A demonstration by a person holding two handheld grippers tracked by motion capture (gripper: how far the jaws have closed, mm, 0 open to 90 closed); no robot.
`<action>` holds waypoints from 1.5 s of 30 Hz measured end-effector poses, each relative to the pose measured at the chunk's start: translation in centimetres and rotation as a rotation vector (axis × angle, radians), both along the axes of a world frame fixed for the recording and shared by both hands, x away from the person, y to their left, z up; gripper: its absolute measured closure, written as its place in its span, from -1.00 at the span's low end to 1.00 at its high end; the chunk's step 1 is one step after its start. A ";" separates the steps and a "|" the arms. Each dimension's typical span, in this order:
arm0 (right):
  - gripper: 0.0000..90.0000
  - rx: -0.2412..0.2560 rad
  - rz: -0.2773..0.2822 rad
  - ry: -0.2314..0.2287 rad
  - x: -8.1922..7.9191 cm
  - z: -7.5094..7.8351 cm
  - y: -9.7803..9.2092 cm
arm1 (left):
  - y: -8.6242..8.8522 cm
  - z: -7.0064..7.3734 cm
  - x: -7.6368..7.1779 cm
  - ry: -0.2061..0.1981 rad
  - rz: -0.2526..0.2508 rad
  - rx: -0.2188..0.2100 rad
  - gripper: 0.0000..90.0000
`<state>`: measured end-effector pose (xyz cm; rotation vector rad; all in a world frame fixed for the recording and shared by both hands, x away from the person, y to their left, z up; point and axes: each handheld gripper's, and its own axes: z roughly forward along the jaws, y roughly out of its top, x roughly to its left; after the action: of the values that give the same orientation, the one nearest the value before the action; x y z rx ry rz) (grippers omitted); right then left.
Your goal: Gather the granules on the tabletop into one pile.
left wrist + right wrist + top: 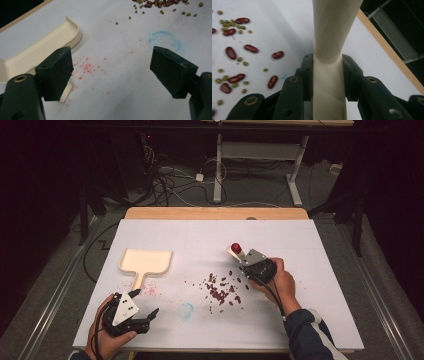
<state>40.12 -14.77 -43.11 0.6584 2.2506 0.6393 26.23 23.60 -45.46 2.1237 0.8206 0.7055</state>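
Cream brush handle (329, 50) sits clamped in the right gripper (248, 262), just beside scattered beans (222, 290). Left gripper (150, 317), jaws wide apart and empty, rests near the dustpan (146, 261). No legible markings.

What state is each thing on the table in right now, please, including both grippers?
Left gripper: open, fingers apart, holding nothing, beside the dustpan handle.
Right gripper: shut on the brush handle.
Dustpan: lying flat on the table, nothing in it.
Beans: scattered loose on the white table.
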 end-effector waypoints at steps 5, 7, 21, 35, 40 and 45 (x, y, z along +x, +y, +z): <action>0.51 -0.030 0.021 -0.010 -0.4 -0.7 0.9 | 0.2 0.0 0.3 0.015 0.017 -0.003 -0.60; 0.51 -0.009 0.062 -0.005 -1.2 -0.9 1.4 | 0.0 0.0 0.5 0.001 0.005 0.000 -0.59; 0.50 0.042 0.240 0.035 -3.9 -0.7 3.2 | -0.3 -0.2 0.2 0.017 -0.035 0.032 -0.58; 0.50 0.049 0.306 0.071 -5.6 -0.1 2.9 | -0.5 -0.3 0.4 0.041 -0.065 0.026 -0.58; 0.51 0.096 0.307 0.070 -5.3 0.8 1.8 | -0.5 -0.4 0.3 0.045 -0.066 0.033 -0.58; 0.51 0.125 0.291 0.054 -4.3 2.0 1.2 | -0.4 -0.4 0.3 0.041 -0.062 0.040 -0.58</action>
<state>35.85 -13.53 -41.11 0.4128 2.3933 0.9196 26.58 23.20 -45.90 2.1962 0.7648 0.6537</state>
